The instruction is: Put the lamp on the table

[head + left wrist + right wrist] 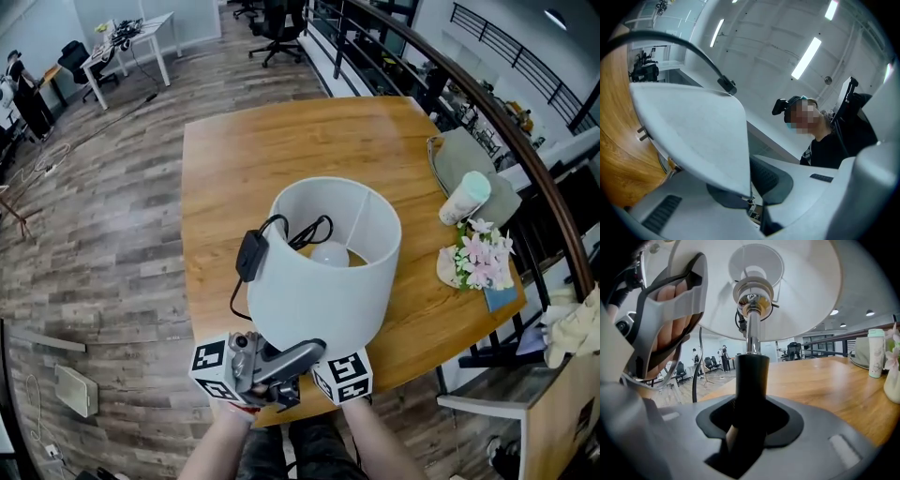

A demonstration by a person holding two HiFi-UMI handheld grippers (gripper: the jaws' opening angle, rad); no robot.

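Observation:
The lamp's white shade (319, 281) hangs tilted over the near edge of the wooden table (281, 141), its open top toward me with the bulb (330, 253) showing inside. A black cord with an adapter (251, 255) drapes over the shade's left rim. Below the shade sit my left gripper (246, 367) and right gripper (343, 375). In the right gripper view the right gripper (750, 423) is shut on the lamp's black stem (751, 376) under the shade (787, 291). In the left gripper view the left gripper (750, 199) is closed on the shade's edge (693, 126). The lamp's base is hidden.
At the table's right side stand a pale cup (464, 197), a bunch of flowers (480, 255) and a grey bag (464, 155). A curved railing (525, 150) runs behind them. Desks and office chairs (277, 28) stand on the wood floor beyond.

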